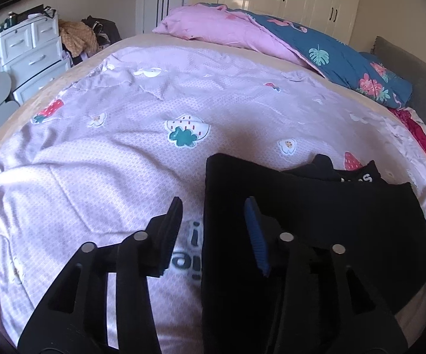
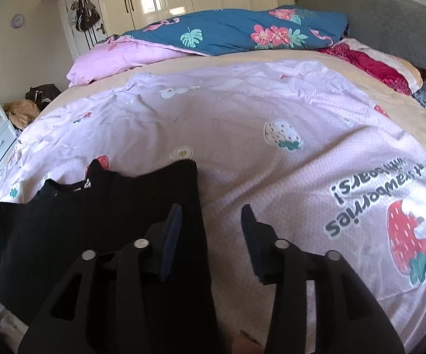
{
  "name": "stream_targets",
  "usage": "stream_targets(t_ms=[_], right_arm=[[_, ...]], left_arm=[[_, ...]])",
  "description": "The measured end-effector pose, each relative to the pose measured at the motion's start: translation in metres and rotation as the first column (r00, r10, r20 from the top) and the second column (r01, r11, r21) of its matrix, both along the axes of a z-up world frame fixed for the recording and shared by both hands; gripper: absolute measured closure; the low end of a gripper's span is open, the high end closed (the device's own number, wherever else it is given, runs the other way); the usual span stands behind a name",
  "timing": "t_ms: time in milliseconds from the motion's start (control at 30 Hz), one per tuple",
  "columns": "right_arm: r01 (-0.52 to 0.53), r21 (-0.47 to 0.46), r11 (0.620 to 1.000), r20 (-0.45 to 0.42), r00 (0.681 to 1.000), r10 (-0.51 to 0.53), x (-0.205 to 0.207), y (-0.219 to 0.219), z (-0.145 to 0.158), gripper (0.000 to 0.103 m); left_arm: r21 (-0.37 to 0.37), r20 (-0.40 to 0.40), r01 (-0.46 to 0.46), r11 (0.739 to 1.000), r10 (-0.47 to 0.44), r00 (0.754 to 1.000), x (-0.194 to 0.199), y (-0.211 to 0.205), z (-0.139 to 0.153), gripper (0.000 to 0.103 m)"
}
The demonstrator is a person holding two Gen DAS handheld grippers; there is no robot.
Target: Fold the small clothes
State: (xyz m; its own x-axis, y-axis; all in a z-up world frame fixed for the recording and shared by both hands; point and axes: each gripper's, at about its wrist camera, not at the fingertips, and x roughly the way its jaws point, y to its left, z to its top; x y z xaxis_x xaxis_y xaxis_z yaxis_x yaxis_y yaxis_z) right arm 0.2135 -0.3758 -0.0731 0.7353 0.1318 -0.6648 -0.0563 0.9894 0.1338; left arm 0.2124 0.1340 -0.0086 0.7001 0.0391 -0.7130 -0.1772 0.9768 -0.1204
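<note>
A black garment [image 1: 316, 206] [image 2: 95, 206] lies folded flat on the lilac strawberry-print sheet [image 1: 109, 162] [image 2: 271, 177]. White lettering shows on a band at its far edge [image 1: 363, 178]. My left gripper [image 1: 213, 206] is open and straddles the garment's left edge, with one finger over the sheet and the other over the black cloth. My right gripper [image 2: 211, 212] is open as well and straddles the garment's right edge, its left finger above the cloth. Neither gripper's pads press on the fabric.
A pink and blue floral duvet [image 1: 271, 38] [image 2: 227, 32] is piled along the far side of the bed. A red pillow [image 2: 372, 65] lies by the grey headboard [image 2: 389, 20]. White drawers [image 1: 33, 50] and a heap of clothes [image 1: 77, 38] stand beside the bed.
</note>
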Motion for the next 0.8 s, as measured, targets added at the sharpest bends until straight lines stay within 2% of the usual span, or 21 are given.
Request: stream_targets(t_ms=[67, 167, 267, 433, 667, 800], right_arm=[[0.003, 0.007, 1.000, 0.002, 1.000, -0.003, -0.005, -0.001, 0.001, 0.061], [0.009, 0.031, 0.999, 0.010, 1.000, -0.009, -0.014, -0.004, 0.004, 0.052], [0.002, 0.049, 0.999, 0.014, 1.000, -0.003, -0.024, -0.006, 0.004, 0.052], [-0.001, 0.064, 0.998, -0.006, 1.000, 0.001, -0.032, -0.011, -0.002, 0.051], [-0.031, 0.103, 0.994, -0.058, 0.998, 0.037, -0.046, -0.015, -0.013, 0.051], [-0.044, 0.123, 0.991, -0.117, 0.991, 0.058, -0.050, -0.011, -0.025, 0.051]], left_arm=[[-0.019, 0.000, -0.009, 1.000, 0.009, 1.000, -0.006, 0.004, 0.002, 0.051], [-0.061, 0.003, -0.034, 0.998, 0.034, 0.999, -0.013, 0.013, 0.005, 0.041], [-0.107, 0.002, -0.044, 0.993, 0.045, 0.999, -0.019, 0.018, 0.006, 0.031], [-0.208, -0.007, -0.018, 0.978, 0.017, 1.000, -0.032, 0.017, 0.001, 0.028], [-0.290, -0.061, -0.006, 0.957, -0.013, 0.998, -0.051, 0.014, -0.017, 0.028], [-0.343, -0.086, -0.005, 0.939, -0.026, 0.996, -0.061, 0.013, -0.025, 0.028]])
